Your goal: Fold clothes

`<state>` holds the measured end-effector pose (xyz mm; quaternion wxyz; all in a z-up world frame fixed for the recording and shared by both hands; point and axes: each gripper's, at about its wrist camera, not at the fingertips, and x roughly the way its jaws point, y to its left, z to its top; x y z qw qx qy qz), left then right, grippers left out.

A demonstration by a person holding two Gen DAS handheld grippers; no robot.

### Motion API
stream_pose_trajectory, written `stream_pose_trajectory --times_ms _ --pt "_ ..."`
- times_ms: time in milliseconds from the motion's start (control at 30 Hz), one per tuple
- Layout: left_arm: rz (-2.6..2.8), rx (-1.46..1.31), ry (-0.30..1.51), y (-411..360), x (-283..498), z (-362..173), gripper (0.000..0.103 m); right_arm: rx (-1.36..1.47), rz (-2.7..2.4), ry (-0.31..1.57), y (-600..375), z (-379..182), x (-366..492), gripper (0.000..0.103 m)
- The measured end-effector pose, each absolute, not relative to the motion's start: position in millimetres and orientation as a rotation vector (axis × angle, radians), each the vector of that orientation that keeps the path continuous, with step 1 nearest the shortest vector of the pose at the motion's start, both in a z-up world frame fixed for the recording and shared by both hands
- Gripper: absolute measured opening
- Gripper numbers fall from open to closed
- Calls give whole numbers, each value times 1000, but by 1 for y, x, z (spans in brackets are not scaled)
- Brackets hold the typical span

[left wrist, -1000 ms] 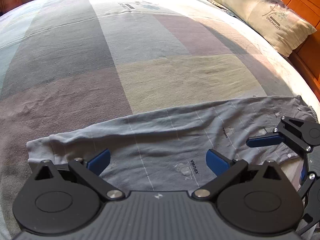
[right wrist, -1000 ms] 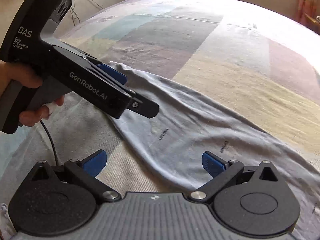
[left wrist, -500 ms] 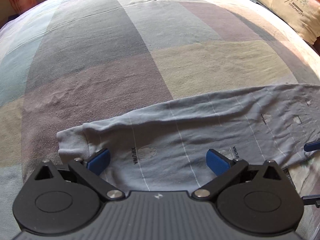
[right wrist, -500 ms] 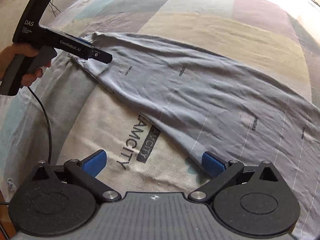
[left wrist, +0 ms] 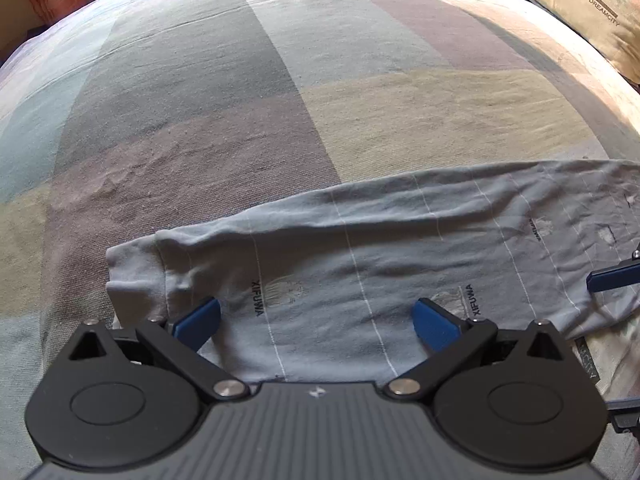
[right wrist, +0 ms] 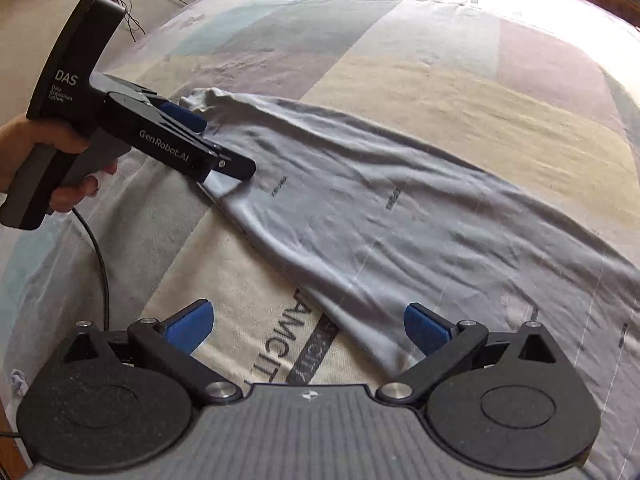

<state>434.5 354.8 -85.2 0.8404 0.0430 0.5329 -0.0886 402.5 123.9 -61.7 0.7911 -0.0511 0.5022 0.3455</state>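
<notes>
Only the right wrist view shows the person's hand holding the left gripper, jaws spread over the grey garment. The right gripper, also spread, hovers at the garment's near edge, with a pillow far right on the bed.

bed: patchwork sheet | on it: grey garment, pillow

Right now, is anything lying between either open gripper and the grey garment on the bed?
Nothing visible. The left gripper is open right over the grey garment near its cuffed end. The right gripper is open at the garment's near edge, with only bare bedsheet under its left finger.
</notes>
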Motion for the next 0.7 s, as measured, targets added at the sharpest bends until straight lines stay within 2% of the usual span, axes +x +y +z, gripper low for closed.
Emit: stream_pose_trajectory --times_ms 200,333,467,700 --pt "-171 63 1165 369 422 -85 102 -64 764 1180 124 -71 392 103" --pt "-236 89 1119 341 435 -65 102 24 741 1184 96 -59 404 103" --pt "-388 -70 1043 307 469 -56 102 21 639 1210 80 -72 420 103" --pt "-441 -291 1085 295 484 -70 102 -73 630 1166 90 -76 406 103"
